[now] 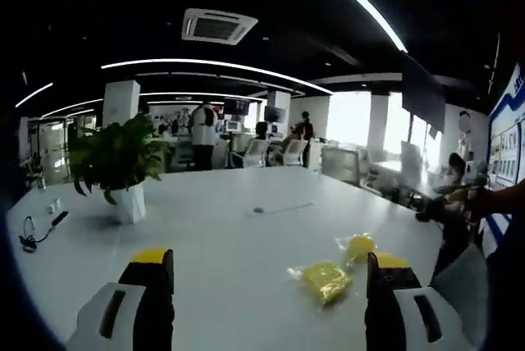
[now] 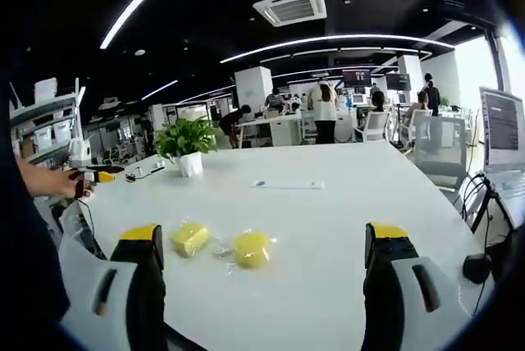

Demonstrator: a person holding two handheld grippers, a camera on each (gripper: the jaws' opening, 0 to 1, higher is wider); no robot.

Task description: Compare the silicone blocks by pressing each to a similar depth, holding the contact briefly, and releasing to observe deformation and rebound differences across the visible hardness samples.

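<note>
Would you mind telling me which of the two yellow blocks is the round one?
In the right gripper view the round block lies to the right of the square block, nearer the middle between the tool's jaws. Both sit in clear wrappers on the white table.

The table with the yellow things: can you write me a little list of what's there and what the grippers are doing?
table: white, big and rounded
yellow blocks: a square one and a round one, side by side in clear wrappers
plant: green, in a white pot, further back on the table
left hand-held gripper: open, holding nothing
right hand-held gripper: open, not touching the blocks
</note>
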